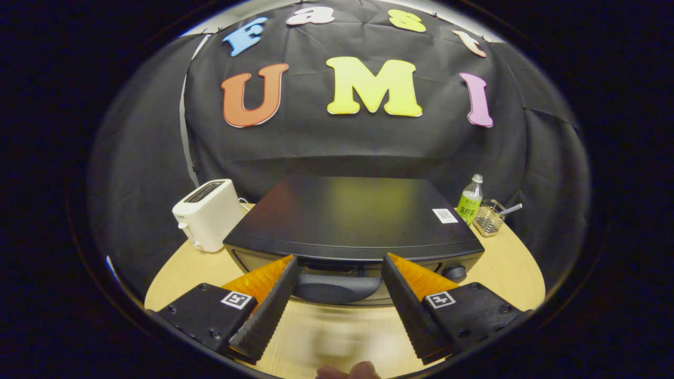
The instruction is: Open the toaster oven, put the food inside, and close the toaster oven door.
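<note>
The gripper [340,268] is wide open and holds nothing, and its two fingers point to 12 o'clock, straight at the toaster oven [353,223]. The oven is a big dark box sitting on the worktop [505,268], very close in front. Its door handle [337,288] lies flat and runs sideways, from 9 o'clock to 3 o'clock, right in the gap between the two fingers. The door looks shut. I think the first job is opening the door, so the fingers would need to turn or drop to close on that sideways bar, and nothing sits in the way. Going from left to right: at about 10 o'clock from the gripper a white toaster [208,213] stands just beside the oven's left side. On the oven's front, near the right finger, there is a round knob [454,272]. At about 2 o'clock, beyond the oven's right corner, a bottle [470,201] stands next to a small wire basket [488,218]. The food cannot be made out from here.
</note>
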